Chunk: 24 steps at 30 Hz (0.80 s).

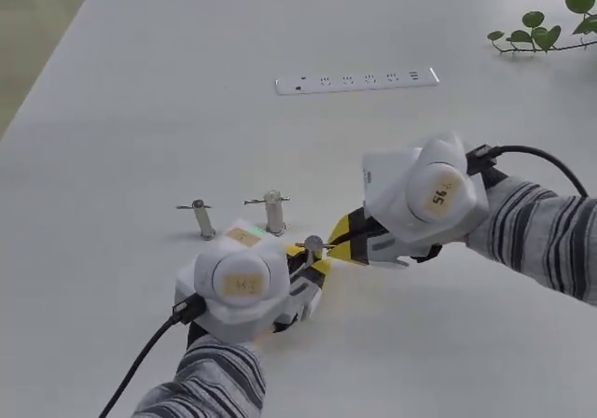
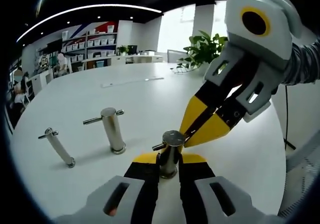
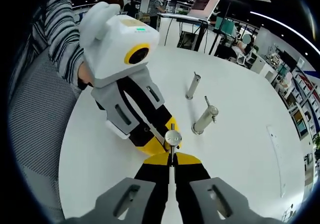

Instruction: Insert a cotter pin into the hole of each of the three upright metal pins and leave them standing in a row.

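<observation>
Three upright metal pins stand in a row on the white table (image 1: 140, 110). The left pin (image 1: 201, 219) and the middle pin (image 1: 273, 213) each carry a cotter pin through the top. My left gripper (image 1: 312, 267) is shut on the lower shaft of the third pin (image 2: 172, 140), holding it upright. From the right, my right gripper (image 3: 171, 159) is shut on a cotter pin (image 3: 171, 151) at that pin's head (image 3: 173, 137). The cotter pin's tip (image 2: 158, 146) pokes out of the pin's far side.
A white power strip (image 1: 356, 80) lies further back on the table. A leafy plant (image 1: 550, 26) sits at the far right corner. Black cables trail from both grippers toward me. Open table surface surrounds the row of pins.
</observation>
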### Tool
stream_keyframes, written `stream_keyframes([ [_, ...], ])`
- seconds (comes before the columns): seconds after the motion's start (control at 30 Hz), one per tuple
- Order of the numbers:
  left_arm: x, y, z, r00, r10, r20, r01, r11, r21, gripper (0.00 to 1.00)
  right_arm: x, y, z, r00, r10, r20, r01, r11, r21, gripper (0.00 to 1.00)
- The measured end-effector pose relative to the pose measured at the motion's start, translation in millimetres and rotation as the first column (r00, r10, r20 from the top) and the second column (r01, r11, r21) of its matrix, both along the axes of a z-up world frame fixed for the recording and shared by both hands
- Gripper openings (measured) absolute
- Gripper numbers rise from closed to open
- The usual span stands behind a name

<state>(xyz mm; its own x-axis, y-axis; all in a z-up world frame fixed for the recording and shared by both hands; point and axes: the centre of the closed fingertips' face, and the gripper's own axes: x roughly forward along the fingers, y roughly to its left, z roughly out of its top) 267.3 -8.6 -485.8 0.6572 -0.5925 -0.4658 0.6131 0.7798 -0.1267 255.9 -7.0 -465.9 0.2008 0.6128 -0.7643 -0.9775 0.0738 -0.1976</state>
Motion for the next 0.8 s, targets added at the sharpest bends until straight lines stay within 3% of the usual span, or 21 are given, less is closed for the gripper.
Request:
stream_keyframes([
  [0.17, 0.2, 0.0, -0.4, 1.0, 0.009, -0.003, -0.009, 1.0, -0.002, 0.11, 0.4, 2.8, -2.4, 1.0, 0.014, 0.028, -0.013, 1.0, -0.016, 0.0],
  [0.43, 0.1, 0.0, -1.0, 1.0, 0.016, 0.0, -0.016, 1.0, 0.008, 0.11, 0.2, -2.1, 9.0, 0.997, -0.071, -0.008, 0.071, 0.997, 0.026, 0.12],
  [0.8, 0.9, 0.2, -1.3, 1.0, 0.025, 0.003, -0.025, 1.0, 0.016, 0.11, -5.8, -14.6, 13.5, 0.994, -0.103, -0.022, 0.103, 0.994, 0.028, 0.0],
])
